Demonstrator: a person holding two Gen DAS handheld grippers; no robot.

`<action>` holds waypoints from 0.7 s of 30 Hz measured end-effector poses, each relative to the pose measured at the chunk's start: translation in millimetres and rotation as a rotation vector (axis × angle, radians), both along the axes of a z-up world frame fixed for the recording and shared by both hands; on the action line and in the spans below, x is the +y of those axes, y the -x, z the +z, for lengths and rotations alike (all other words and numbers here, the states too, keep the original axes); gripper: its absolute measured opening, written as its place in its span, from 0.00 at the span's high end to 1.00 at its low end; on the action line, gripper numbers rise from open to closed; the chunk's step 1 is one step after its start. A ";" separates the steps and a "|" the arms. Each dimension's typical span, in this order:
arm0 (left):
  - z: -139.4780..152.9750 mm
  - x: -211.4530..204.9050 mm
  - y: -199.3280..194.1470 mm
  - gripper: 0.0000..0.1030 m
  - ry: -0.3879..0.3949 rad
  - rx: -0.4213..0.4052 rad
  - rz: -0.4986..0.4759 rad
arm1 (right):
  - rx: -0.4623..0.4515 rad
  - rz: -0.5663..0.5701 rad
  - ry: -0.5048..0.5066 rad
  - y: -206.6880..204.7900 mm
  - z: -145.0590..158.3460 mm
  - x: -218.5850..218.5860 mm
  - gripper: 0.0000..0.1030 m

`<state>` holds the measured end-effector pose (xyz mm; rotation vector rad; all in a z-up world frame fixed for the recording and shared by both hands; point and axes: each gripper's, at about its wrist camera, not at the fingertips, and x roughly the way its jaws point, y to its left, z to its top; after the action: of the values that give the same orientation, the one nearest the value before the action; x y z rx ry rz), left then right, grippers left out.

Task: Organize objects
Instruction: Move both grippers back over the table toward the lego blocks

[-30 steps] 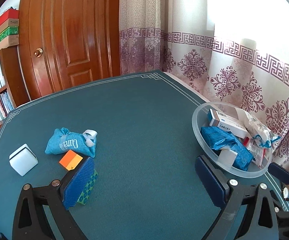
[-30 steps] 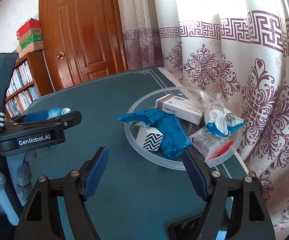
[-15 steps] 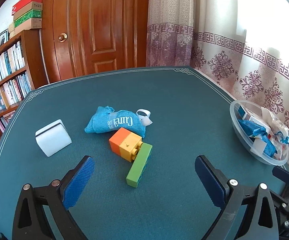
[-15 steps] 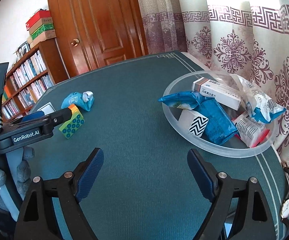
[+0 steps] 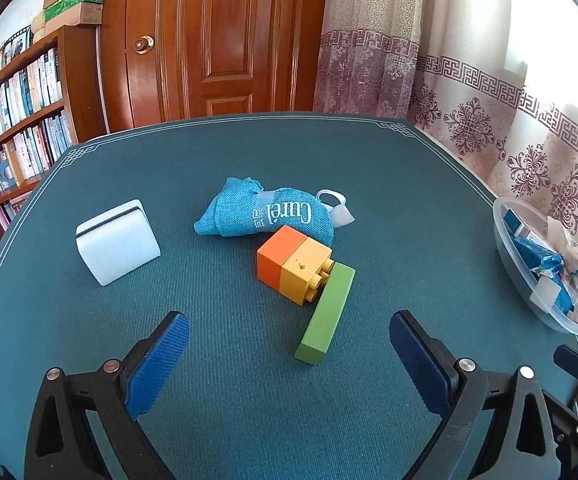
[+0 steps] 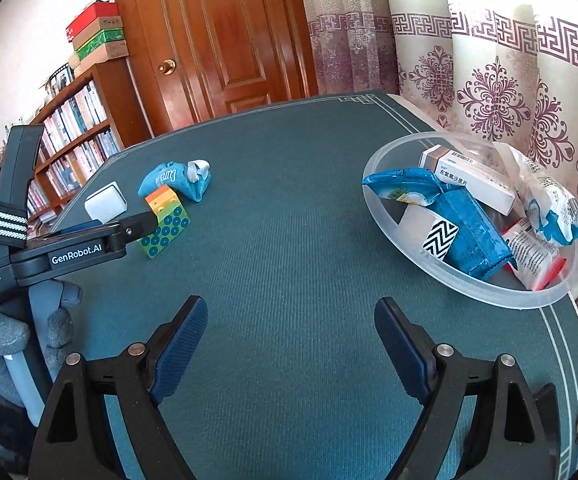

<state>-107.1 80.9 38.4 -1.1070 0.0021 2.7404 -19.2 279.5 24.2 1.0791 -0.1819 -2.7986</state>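
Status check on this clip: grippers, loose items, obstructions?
Left hand-held gripper open, empty, facing toy blocks. Right hand-held gripper open, empty. Blocks touch blue pouch; white sponge apart. Bowl part-filled.

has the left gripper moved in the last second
Yes. The left gripper has swung left, away from the clear bowl, which slid to the right edge of its view; the toy blocks now lie between its fingers.

Toy blocks (image 5: 307,280) against blue pouch (image 5: 265,213)
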 end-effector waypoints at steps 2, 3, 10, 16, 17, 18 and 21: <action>0.4 -3.0 0.7 0.01 -0.007 -0.002 0.007 | -0.012 0.016 0.003 2.6 -1.7 -2.1 0.16; 1.0 -4.9 0.9 0.01 -0.012 -0.003 0.010 | -0.019 0.026 0.005 4.1 -2.6 -3.3 0.16; 7.9 -21.9 -0.3 0.01 -0.036 0.009 0.036 | -0.046 0.142 -0.003 21.9 -6.2 -24.6 0.16; 8.2 -39.3 1.8 0.01 -0.041 0.012 0.077 | -0.037 0.247 -0.012 46.1 -5.5 -51.9 0.16; 8.1 -42.4 2.1 0.01 -0.042 0.013 0.086 | -0.039 0.269 -0.007 50.5 -5.1 -56.9 0.16; 7.8 -44.8 2.7 0.01 -0.042 0.013 0.095 | -0.041 0.294 -0.003 54.5 -4.9 -62.0 0.16; 6.7 -51.7 4.5 0.01 -0.041 0.012 0.119 | -0.042 0.348 -0.020 66.9 -6.2 -77.5 0.16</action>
<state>-111.6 29.2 45.1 -1.1145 -0.1223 2.8372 -86.2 201.9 18.0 1.0578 0.0284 -2.4740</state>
